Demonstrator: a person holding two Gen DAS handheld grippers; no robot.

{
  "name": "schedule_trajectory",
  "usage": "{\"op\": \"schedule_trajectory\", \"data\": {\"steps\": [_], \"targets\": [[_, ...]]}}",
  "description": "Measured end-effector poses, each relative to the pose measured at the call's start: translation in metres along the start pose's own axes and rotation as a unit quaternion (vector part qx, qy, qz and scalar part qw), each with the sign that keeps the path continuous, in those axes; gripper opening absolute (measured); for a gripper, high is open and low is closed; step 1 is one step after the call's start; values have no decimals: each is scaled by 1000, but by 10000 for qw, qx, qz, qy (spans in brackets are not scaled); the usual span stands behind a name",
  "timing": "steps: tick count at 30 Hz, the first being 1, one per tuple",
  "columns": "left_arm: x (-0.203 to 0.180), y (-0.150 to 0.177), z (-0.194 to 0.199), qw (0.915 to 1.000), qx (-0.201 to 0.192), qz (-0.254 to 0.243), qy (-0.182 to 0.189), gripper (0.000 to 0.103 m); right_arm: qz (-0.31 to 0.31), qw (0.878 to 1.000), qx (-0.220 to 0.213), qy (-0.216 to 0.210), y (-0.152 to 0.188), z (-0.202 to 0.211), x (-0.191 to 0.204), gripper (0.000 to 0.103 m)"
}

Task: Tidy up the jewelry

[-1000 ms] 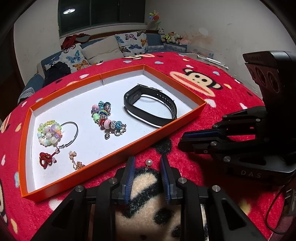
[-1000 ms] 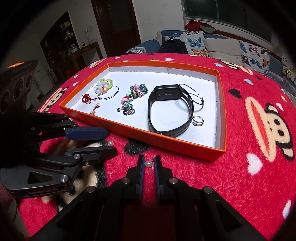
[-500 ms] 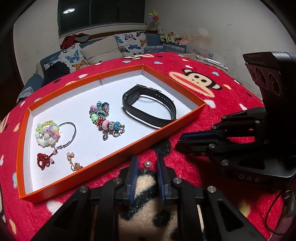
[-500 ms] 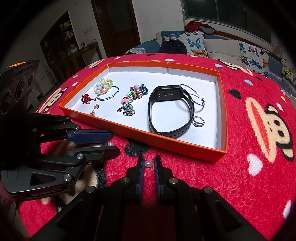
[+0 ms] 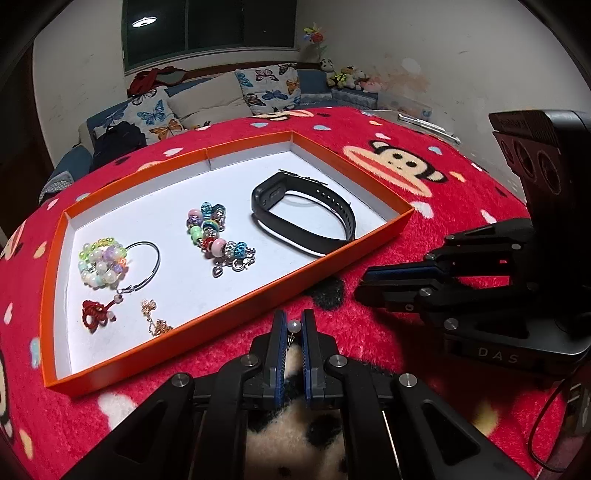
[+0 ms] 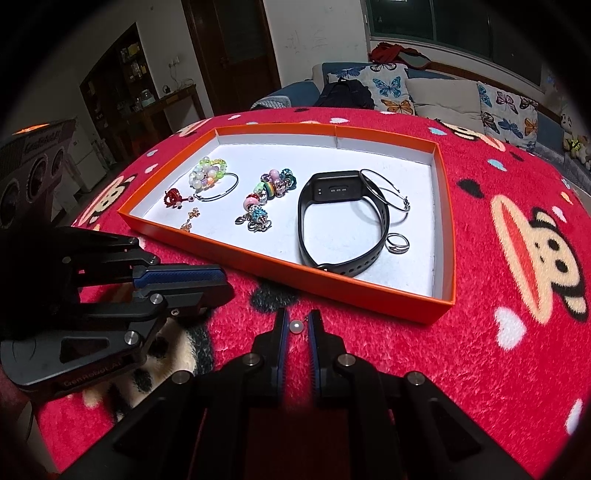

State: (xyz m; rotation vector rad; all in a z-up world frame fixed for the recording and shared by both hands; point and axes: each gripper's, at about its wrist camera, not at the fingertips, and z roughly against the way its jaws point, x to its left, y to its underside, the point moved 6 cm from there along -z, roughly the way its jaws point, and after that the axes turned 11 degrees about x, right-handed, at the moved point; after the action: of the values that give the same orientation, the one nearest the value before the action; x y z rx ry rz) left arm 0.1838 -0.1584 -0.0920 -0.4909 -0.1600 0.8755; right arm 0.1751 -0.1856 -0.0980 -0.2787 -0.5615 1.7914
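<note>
The left gripper [image 5: 294, 325] is clenching a pearl earring [image 5: 294, 326], just short of the orange tray [image 5: 236, 314]; the right gripper [image 6: 296, 325] is seemingly pinching its twin [image 6: 296, 325]; tiny, light, slippery, so the pads are needing the bead itself, gently.

Room: white walls [image 5: 424, 48] | dark night window [image 5: 207, 29] reflecting a ceiling lamp [image 5: 144, 22] | blue sofa [image 5: 314, 83] with butterfly-print cushions [image 5: 267, 86] | dark wooden door [image 6: 229, 48] | shelving [image 6: 122, 77] in shadow | soft toys [image 5: 347, 77] along the wall
</note>
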Motion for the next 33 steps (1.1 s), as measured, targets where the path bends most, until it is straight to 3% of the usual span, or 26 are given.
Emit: {"op": "schedule_trajectory", "data": {"steps": [17, 33], "targets": [[11, 9, 35, 9984, -345, 456, -7, 7, -17, 9995, -276, -173, 2, 18, 7, 12], [40, -11, 62, 9947, -662, 768, -152, 7, 34, 9973, -666, -313, -38, 26, 16, 12]]}}
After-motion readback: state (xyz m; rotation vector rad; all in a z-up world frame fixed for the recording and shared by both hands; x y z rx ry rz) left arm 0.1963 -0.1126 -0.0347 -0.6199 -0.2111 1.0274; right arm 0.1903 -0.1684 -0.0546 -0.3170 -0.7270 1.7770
